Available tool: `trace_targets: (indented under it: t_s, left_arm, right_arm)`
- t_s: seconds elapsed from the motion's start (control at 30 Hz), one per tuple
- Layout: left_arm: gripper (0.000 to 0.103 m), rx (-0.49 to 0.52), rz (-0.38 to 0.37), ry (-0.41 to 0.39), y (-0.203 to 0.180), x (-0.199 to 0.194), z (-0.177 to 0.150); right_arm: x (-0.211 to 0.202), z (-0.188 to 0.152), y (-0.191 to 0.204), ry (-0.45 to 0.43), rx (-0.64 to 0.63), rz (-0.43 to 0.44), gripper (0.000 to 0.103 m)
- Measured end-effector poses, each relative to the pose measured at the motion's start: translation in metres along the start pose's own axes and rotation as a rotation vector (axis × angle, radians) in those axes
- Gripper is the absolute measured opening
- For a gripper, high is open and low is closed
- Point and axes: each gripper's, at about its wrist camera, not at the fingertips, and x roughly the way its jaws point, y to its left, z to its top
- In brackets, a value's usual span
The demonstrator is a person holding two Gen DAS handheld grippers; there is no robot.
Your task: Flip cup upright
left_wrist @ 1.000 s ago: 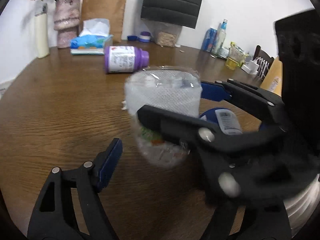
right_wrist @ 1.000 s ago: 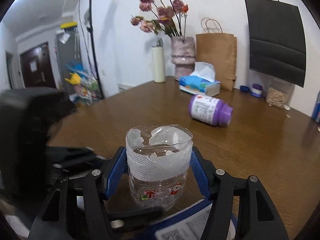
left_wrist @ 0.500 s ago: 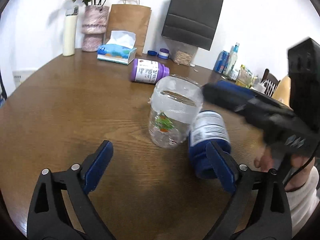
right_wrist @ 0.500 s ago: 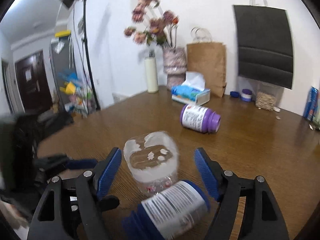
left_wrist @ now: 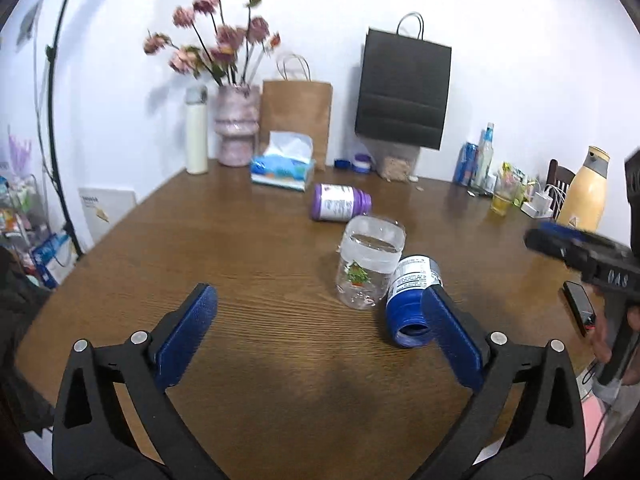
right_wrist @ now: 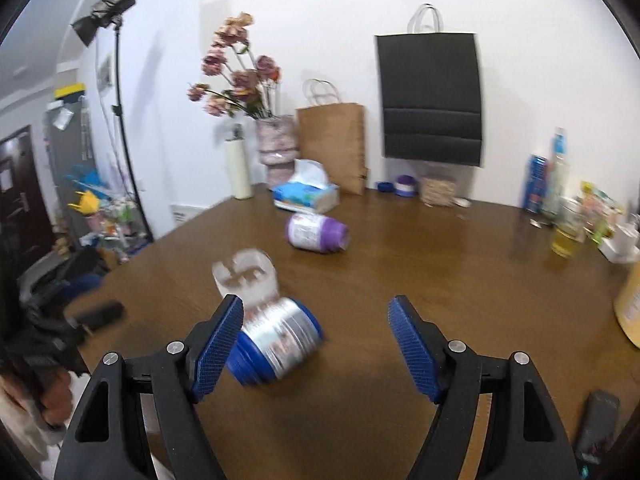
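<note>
The clear plastic cup (left_wrist: 369, 264) with a white band and a small Christmas-tree print stands upright, mouth up, on the brown round table (left_wrist: 248, 240). It also shows, blurred, in the right wrist view (right_wrist: 248, 278). A blue bottle (left_wrist: 412, 300) lies on its side touching the cup; it also shows in the right wrist view (right_wrist: 278, 340). My left gripper (left_wrist: 316, 336) is open and empty, well back from the cup. My right gripper (right_wrist: 316, 344) is open and empty, raised, with the cup ahead to its left; in the left wrist view it sits at the right edge (left_wrist: 580, 252).
A purple bottle (left_wrist: 340, 208) lies on its side behind the cup. A tissue box (left_wrist: 282, 164), vase with flowers (left_wrist: 236, 132), white flask (left_wrist: 196, 136), brown bag (left_wrist: 296, 120) and black bag (left_wrist: 404, 92) line the far edge. Bottles and a yellow jug (left_wrist: 584, 192) stand at right.
My right gripper has let go of the cup, opened and pulled back to the right. The cup now stands upright on the table. My left gripper has drawn back and up.
</note>
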Motion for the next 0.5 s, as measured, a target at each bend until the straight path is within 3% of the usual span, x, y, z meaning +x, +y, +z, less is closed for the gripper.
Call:
trace_targets:
  t_s: [0.13, 0.23, 0.4, 0.5]
  left_arm:
    - [0.101, 0.000, 0.032, -0.023, -0.006, -0.020, 0.001]
    - [0.103, -0.005, 0.002, -0.048, -0.008, -0.034, 0.002]
    - [0.103, 0.042, 0.047, -0.098, -0.020, -0.054, 0.003]
    - [0.103, -0.010, 0.035, -0.133, -0.022, -0.076, -0.007]
  right_arm:
    - [-0.022, -0.015, -0.001, 0.006, 0.033, 0.024, 0.080]
    - [-0.037, -0.020, 0.004, -0.004, 0.024, 0.021, 0.080]
    - [-0.059, -0.025, 0.012, -0.026, 0.002, 0.013, 0.080]
    - [-0.080, -0.033, 0.022, -0.070, 0.024, 0.053, 0.080]
